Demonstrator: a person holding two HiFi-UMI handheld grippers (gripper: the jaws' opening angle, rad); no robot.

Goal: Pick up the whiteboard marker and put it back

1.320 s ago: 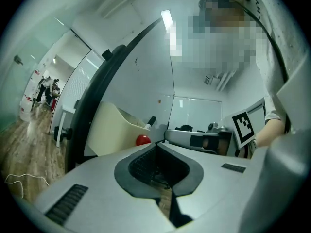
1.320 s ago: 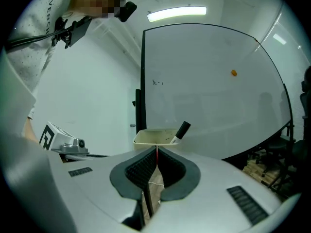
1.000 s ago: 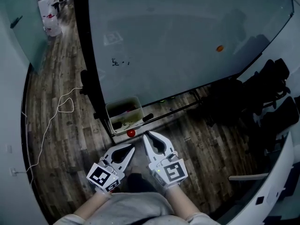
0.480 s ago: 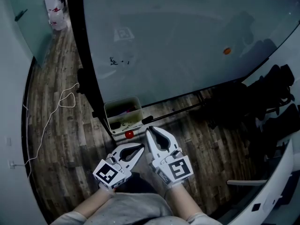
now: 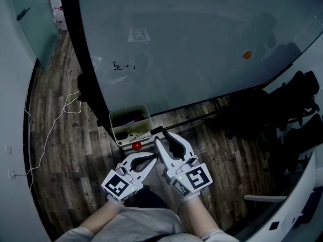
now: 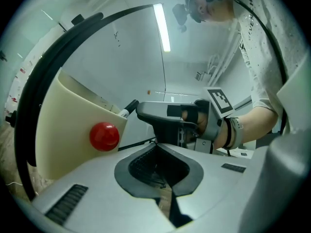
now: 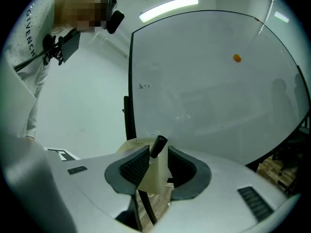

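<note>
My right claw [image 5: 162, 136] is level at the cream bin [image 5: 129, 108] that hangs at the lower left corner of the whiteboard [image 5: 202, 44], just beside the board's black frame. Its jaws are opening. The whiteboard marker [image 7: 159, 146] stands between them, and there is a clear gap between it and the right pad, so I count the grip as let go.

The marker sits in the bin at its right front corner. It tilts to the right, and its black cap and a little of its white barrel poke up over the rim. Deeper in the bin I see something pinkish and a few small dark bits, all too small for me to name. A round red knob [image 5: 136, 145] sticks to the bin's front wall, low down.

My left claw [image 5: 153, 157] is just beside the right one, on its left and a little further back from the bin. It points at the front wall near the red knob. Its jaws are together with nothing between them.

A thin pale cable [image 5: 55, 130] loops over the wooden floor [image 5: 75, 185] to the left of the board's stand.
</note>
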